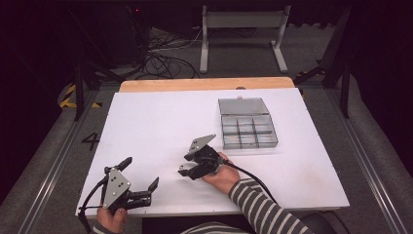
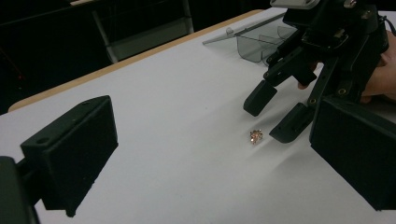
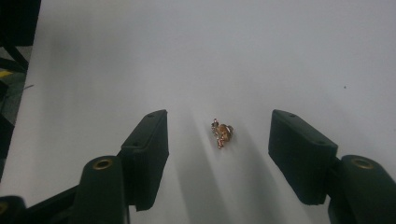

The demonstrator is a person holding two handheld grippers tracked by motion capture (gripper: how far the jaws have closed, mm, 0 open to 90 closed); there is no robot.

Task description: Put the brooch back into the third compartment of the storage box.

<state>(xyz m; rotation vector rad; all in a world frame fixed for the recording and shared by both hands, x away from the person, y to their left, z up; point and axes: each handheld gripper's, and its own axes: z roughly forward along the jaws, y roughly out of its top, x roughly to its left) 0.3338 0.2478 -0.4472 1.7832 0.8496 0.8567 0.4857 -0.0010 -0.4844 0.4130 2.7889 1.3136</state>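
A small coppery trinket [image 3: 222,133] lies on the bare white tabletop [image 1: 160,117], a little nearer the person's side than the middle. The right tongs [image 1: 187,170] are lowered over it with their tips pointing down at the surface; seen along their own jaws, the two black pads stand spread, one on each side of the trinket, and neither touches it. From the left gripper view the same trinket [image 2: 256,136] sits just beside the lower tip of the right tongs [image 2: 275,114], apart from it by a sliver of white. The hand holding them wears a striped sleeve [image 1: 260,207].

The left tongs [image 1: 142,173] hang over the near left corner of the tabletop, well apart from the trinket, jaws spread wide with nothing between them.

Toward the far right stands a clear plastic box [image 1: 248,130] with its lid tipped back and its inside split into small compartments; I cannot tell whether anything lies in them.
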